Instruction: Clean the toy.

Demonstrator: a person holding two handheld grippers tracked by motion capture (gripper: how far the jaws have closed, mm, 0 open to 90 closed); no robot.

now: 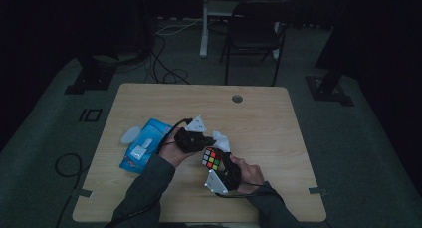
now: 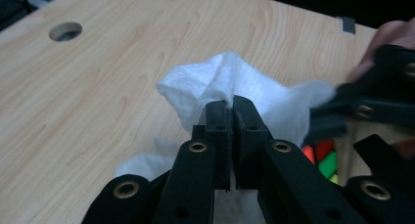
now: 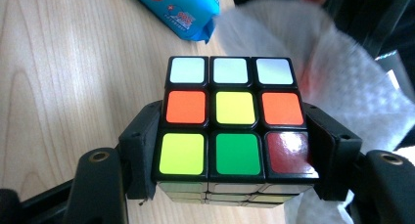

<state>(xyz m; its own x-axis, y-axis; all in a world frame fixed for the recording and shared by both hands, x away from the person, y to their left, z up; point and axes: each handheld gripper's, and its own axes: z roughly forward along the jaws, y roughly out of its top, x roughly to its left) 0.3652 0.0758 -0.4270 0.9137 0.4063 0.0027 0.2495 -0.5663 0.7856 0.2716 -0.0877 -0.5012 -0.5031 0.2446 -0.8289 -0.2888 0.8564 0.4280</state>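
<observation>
Wiping step on the go: multicoloured puzzle cube with black edges (image 3: 235, 131) clamped between the jaws of the right gripper (image 1: 219, 169), squeezed from both sides, sticker face up toward that gripper's camera. White crumpled wet wipe (image 2: 235, 87) pinched tight in the left gripper (image 2: 230, 136), jaws closed on a fold of it, rest of the cloth bunching out ahead.

Seen from above, both tools meeting near the middle of the light wooden table (image 1: 278, 123), cube raised just off the surface, wipe just behind and touching or nearly touching the cube's far side. In the right gripper view, wipe draped past the cube's right edge, close against it.

To do this well: hold the cube steady, no slack in that clamp, and drag the cloth flat across one face at a time rather than dabbing. Best to keep enough wipe hanging free of the jaws so cloth, not black plastic, meets the stickers.

Blue pack of wet wipes (image 1: 142, 146) lying to the left, well within reach.
</observation>
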